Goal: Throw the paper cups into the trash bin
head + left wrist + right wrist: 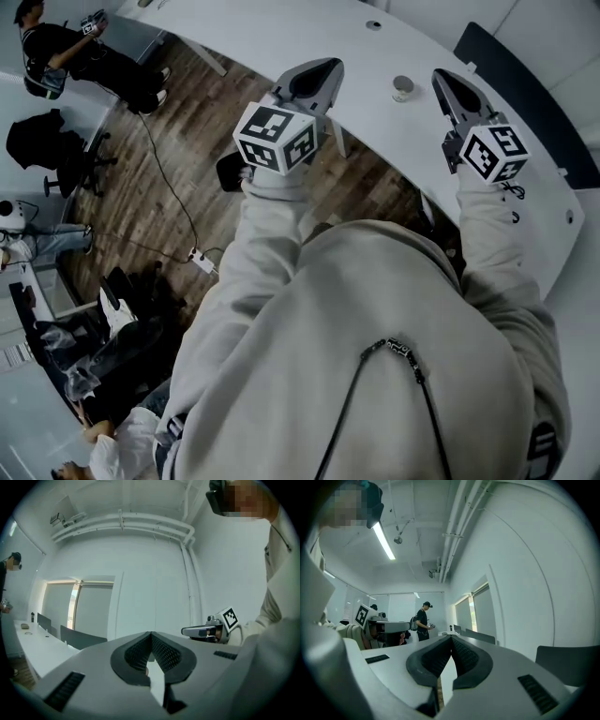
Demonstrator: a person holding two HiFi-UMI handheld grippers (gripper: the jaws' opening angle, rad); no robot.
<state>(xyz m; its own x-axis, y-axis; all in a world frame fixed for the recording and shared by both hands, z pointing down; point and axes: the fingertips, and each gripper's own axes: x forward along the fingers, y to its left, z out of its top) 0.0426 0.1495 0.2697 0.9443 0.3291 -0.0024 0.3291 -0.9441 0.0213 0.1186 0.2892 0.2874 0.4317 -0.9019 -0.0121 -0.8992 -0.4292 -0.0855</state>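
Left tongs (323, 70) and right tongs (445, 84) are reaching, clenched and empty, toward the long curved white tabletop (281, 28) in the head view. A small pale paper cup (403, 89), hard to make out, is sitting there between them. In the left gripper view the ribbed pads (164, 653) are meeting on nothing. In the right gripper view they are doing the same, and the tongs' grey body is hiding whatever lies below.

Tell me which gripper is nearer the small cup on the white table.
Right. In the head view the right gripper sits just right of the cup; the left gripper is farther off to its left.
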